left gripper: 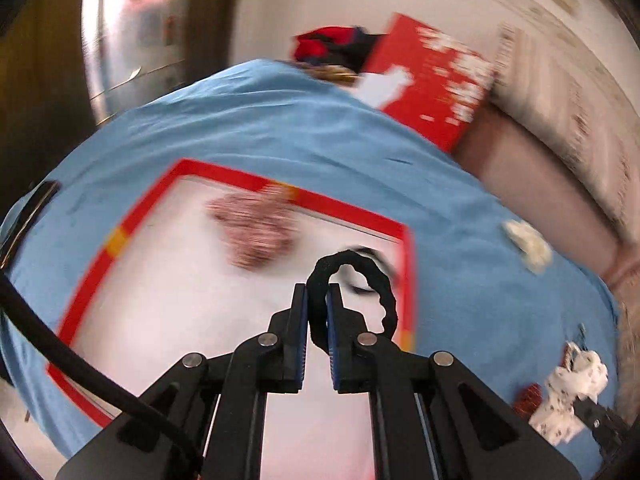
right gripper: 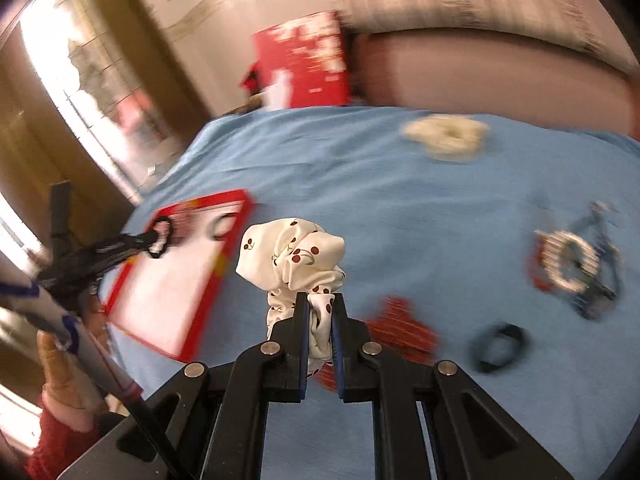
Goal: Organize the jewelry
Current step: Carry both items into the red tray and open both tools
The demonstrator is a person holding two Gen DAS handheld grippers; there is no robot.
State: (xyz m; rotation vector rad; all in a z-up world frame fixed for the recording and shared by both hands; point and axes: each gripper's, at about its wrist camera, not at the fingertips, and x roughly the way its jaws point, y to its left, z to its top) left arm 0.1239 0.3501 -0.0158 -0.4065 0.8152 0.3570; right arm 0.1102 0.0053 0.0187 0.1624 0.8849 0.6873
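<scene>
- 2 grippers each carry one item: the left gripper clamps a black hair tie above the red-rimmed tray, and the right gripper pinches a white cherry-print scrunchie.
- 1 pinkish beaded piece already lies in the tray, near 11 o'clock.
- In the right wrist view, a cream scrunchie at 1 o'clock, a pearl ring at 3 o'clock and a dark band at 4 o'clock wait on the blue cloth.
- I judge the sorting is less than half done.

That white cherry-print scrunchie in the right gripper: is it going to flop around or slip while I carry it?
The cherry-print scrunchie will probably flop: the right gripper pinches one fold and the rest bunches loosely above. The fabric looks satiny, so it may slide if the grip eases. It seems light and soft, so breakage is unlikely.
</scene>
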